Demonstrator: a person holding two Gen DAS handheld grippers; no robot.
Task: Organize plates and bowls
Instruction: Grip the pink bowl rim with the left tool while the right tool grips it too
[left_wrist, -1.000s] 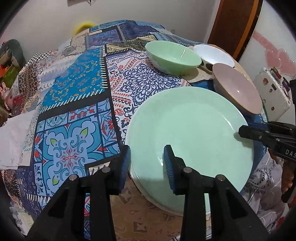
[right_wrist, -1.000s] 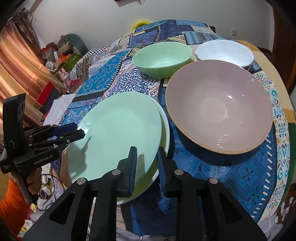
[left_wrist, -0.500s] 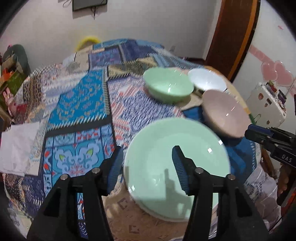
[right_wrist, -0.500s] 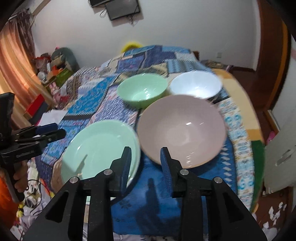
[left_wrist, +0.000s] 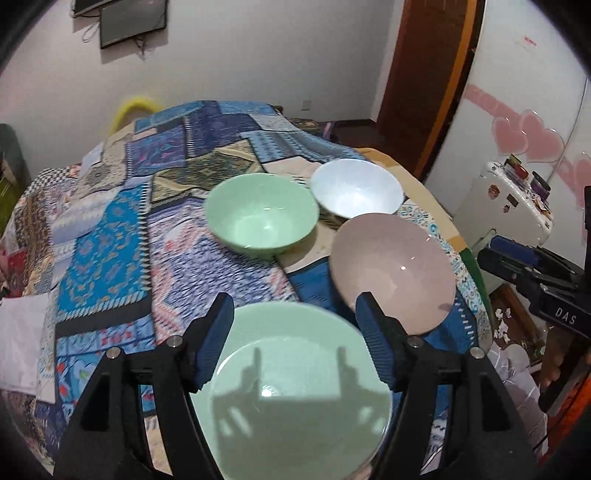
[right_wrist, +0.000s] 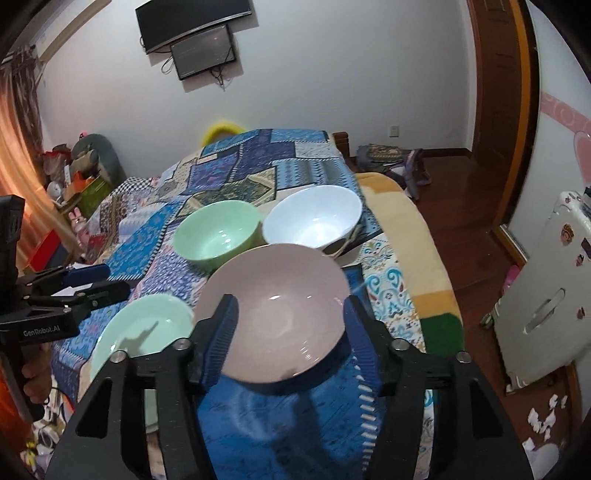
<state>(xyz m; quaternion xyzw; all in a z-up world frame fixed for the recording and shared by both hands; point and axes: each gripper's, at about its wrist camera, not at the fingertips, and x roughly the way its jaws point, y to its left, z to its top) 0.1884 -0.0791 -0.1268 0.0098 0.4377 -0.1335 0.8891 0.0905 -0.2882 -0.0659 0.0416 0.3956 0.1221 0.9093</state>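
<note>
Lifted back off the round pale-green plate (left_wrist: 295, 387) — left gripper (left_wrist: 295, 332), right gripper (right_wrist: 288, 332), jaws opening, nothing gripped. Beyond on patterned cloth (left_wrist: 103, 251): mauve bowl (right_wrist: 273, 310), green bowl (left_wrist: 262, 218), white bowl (left_wrist: 356, 192).

Before you: green plate (left_wrist: 295, 398), green bowl (left_wrist: 260, 218), white bowl (left_wrist: 356, 192) and pink bowl (right_wrist: 275, 314), all glossy, smooth glazed ware; patchwork cloth (left_wrist: 110, 229), matt woven fabric; your claw pads (right_wrist: 219, 338), ribbed blue rubber on matt black plastic.

Black tongs (left_wrist: 295, 328) with ribbed blue pads (left_wrist: 218, 338) and silver screws.
</note>
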